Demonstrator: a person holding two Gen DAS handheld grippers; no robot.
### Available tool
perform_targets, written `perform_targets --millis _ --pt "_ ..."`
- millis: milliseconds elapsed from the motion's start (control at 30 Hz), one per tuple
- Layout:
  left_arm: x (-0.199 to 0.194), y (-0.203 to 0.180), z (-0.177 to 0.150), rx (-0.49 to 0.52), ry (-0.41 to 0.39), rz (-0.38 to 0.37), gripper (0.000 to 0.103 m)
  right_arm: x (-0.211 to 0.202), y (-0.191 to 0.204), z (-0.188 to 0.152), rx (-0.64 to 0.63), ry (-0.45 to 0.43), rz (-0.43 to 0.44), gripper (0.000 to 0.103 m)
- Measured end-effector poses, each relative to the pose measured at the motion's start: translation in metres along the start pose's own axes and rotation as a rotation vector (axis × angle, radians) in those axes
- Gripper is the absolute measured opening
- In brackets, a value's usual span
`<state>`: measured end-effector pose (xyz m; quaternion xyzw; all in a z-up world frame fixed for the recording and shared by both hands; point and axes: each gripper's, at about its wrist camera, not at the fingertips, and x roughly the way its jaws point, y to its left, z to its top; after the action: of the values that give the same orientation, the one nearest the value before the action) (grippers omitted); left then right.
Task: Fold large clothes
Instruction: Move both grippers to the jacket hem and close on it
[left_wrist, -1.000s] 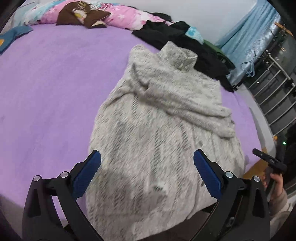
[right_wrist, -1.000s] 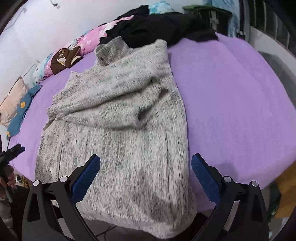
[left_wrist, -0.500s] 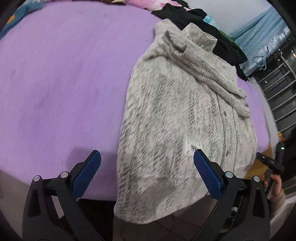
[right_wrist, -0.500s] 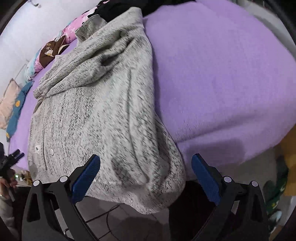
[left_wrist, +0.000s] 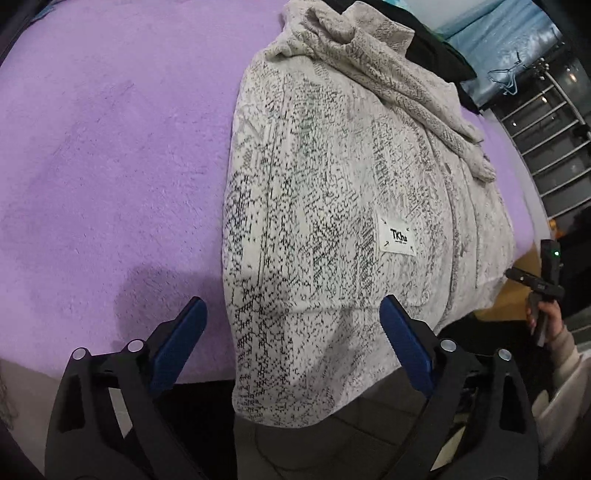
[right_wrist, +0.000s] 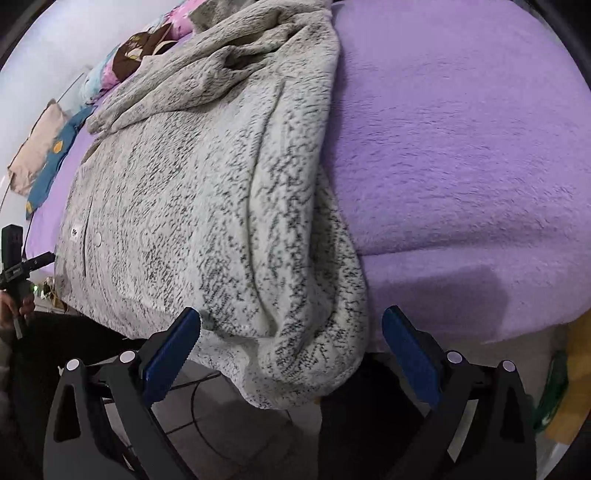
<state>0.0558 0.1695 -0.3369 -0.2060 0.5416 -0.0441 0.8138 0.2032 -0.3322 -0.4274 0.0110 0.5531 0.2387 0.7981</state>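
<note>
A grey-and-white fleece jacket (left_wrist: 332, 177) lies lengthwise on a purple bed (left_wrist: 110, 147), sleeves folded across its chest, with a white label and snap buttons. Its hem hangs over the bed's near edge. My left gripper (left_wrist: 291, 343) is open, its blue pads either side of the hem's left corner, not touching. In the right wrist view the jacket (right_wrist: 207, 177) drapes its right hem corner over the edge, and my right gripper (right_wrist: 291, 350) is open around that hanging corner. The other hand-held gripper shows at the right edge in the left view (left_wrist: 543, 284).
Black clothes (left_wrist: 439, 55) and a blue curtain (left_wrist: 509, 40) lie beyond the jacket's collar. Patterned pillows (right_wrist: 140, 55) and a beige and blue cloth (right_wrist: 40, 147) sit at the bed's far left. Metal railings (left_wrist: 554, 122) stand to the right. Tiled floor (right_wrist: 229, 424) lies below the bed edge.
Both grippers have dropped lower and moved in toward the bed's near edge, so the jacket's hanging hem now sits between each pair of open jaws. The jacket has not moved.
</note>
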Motion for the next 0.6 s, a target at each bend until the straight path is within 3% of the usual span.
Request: perform_targets --millis 267,367,600 --pt "0.016 -0.007 -0.009 0.042 0.062 0.008 0.087 0.012 0.012 0.004 -0.033 0.038 0.002 0.093" --pt "0.022 -0.016 -0.01 0.079 0.083 0.019 0.082 0.016 0.018 0.006 -0.037 0.036 -0.001 0.091" --pt "0.029 -0.029 -0.011 0.127 0.098 0.048 0.073 0.019 0.033 0.004 -0.064 0.036 -0.004 0.074"
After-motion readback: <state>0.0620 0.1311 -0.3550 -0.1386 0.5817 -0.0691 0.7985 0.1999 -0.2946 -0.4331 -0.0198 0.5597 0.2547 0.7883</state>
